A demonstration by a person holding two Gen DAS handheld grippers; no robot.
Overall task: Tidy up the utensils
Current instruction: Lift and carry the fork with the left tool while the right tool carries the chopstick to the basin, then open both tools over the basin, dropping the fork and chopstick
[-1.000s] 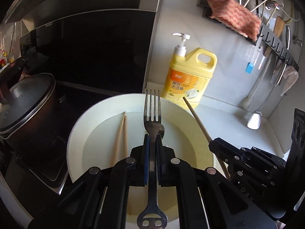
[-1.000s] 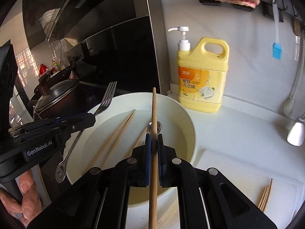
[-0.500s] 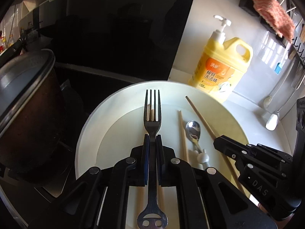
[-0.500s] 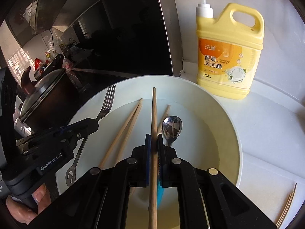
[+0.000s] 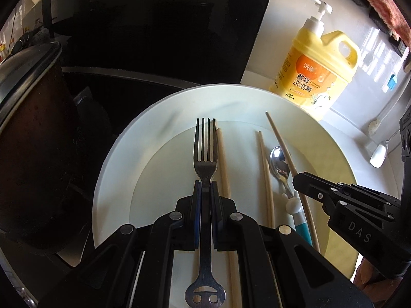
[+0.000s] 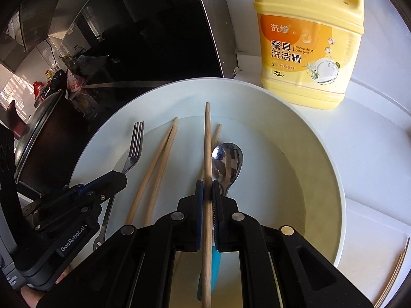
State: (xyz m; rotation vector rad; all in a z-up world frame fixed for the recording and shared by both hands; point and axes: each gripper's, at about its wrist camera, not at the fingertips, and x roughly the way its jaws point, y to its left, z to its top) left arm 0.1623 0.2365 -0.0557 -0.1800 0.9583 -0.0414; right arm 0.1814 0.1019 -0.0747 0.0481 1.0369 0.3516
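White countertop (image 6: 372, 154) is seen in a sunlit kitchen corner, with a large, round, shallow white basin (image 5: 159, 118) resting on it beside a dark glossy panel.

Nearest in the left wrist view, the left gripper (image 5: 204, 187) is clamped on the neck of a metal fork (image 5: 204, 154); the flat, pierced end of the handle shows below the black jaws and the four tines point away over the basin floor. In the right wrist view, the right gripper (image 6: 207, 188) is pinched shut on a single round bamboo chopstick (image 6: 207, 138), held lengthways and pointing forward.

Compared with a second ago, both grippers have been lowered and brought forward over the basin, which now fills far more of each view. This is judged to mean that both utensils are about to be laid down among the others, or sorted there.

Just beyond the jaws, loose pale chopsticks (image 6: 159, 164) lie flat on the smooth basin floor, and a shiny steel spoon (image 6: 227, 161) with a white and teal handle lies bowl-up beside them.

Farther off, a yellow plastic jug of dishwashing detergent (image 6: 308, 43) with a pump top stands just behind the rim. To the left, a dark lidded pot (image 5: 30, 133) is seen. More thin sticks (image 6: 395, 274) lie on the counter at the far right.
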